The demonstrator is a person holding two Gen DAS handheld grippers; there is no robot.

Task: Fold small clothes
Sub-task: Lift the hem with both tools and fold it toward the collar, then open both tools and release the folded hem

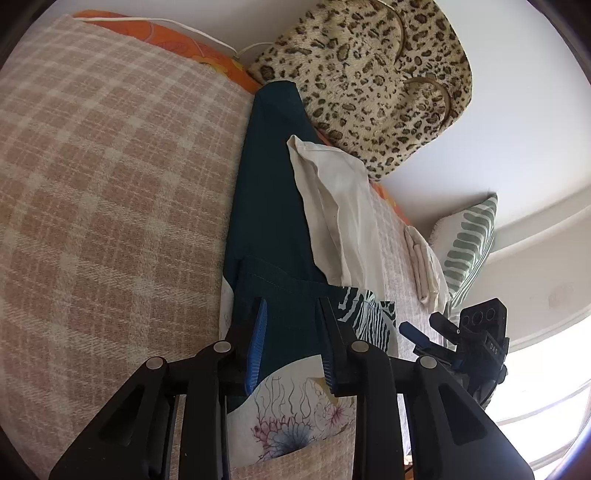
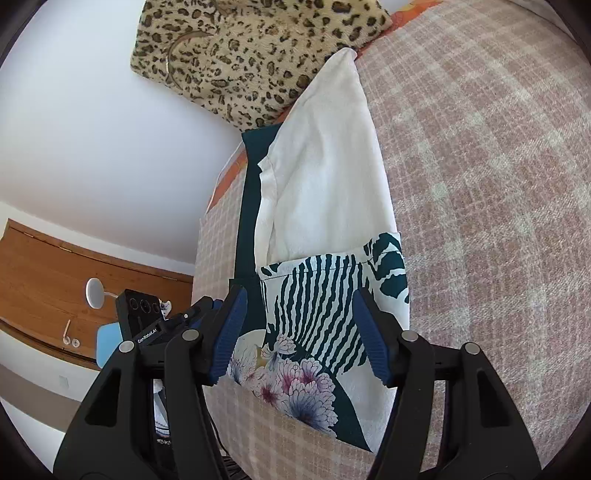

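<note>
Printed garment (image 2: 325, 332) lies flat on checked blanket (image 2: 480, 221) w/ teal and cream layers stacked, prob. a fold just laid, so left gripper (image 1: 291, 347) stands part-open and right gripper (image 2: 299, 332) wider, both gripping nothing.

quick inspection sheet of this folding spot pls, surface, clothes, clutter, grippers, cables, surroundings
surface: pink checked blanket over an orange sheet.
job's things: teal garment, cream garment, printed floral garment, lying lengthwise together.
clutter: leopard-print bag, leaf-print cushion, folded cream cloth.
grippers: left gripper and right gripper both open, cloth between the fingers, not pinched.
cables: white cord at the bed's far edge.
surroundings: white wall, wooden furniture, bright window.
</note>
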